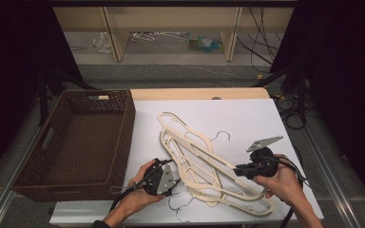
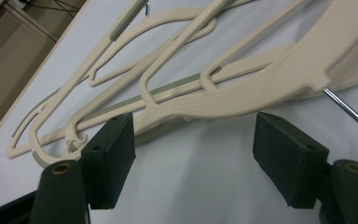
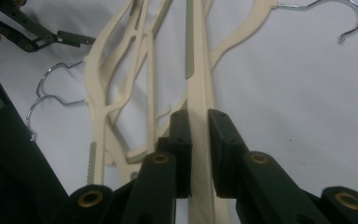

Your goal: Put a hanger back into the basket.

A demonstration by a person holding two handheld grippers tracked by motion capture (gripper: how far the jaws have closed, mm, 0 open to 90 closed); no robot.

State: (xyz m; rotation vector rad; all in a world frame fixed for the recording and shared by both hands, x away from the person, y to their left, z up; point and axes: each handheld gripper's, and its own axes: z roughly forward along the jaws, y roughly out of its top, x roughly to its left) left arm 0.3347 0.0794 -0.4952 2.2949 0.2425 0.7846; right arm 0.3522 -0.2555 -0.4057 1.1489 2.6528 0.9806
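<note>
While clamped on the bar of one cream hanger [image 3: 200, 93] from the heap of hangers [image 1: 204, 161] on the white table [image 1: 247, 118], right gripper [image 3: 199, 126] pinching it between both pads; left gripper [image 2: 193, 135] gaping wide, nothing between, low before hangers, beside wicker basket [image 1: 83, 137].

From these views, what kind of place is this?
Probably a lab recording station, not a home: a white-covered table staged with cream hangers and a wicker basket, black curtains at the sides, and loose cables on the floor behind.
</note>
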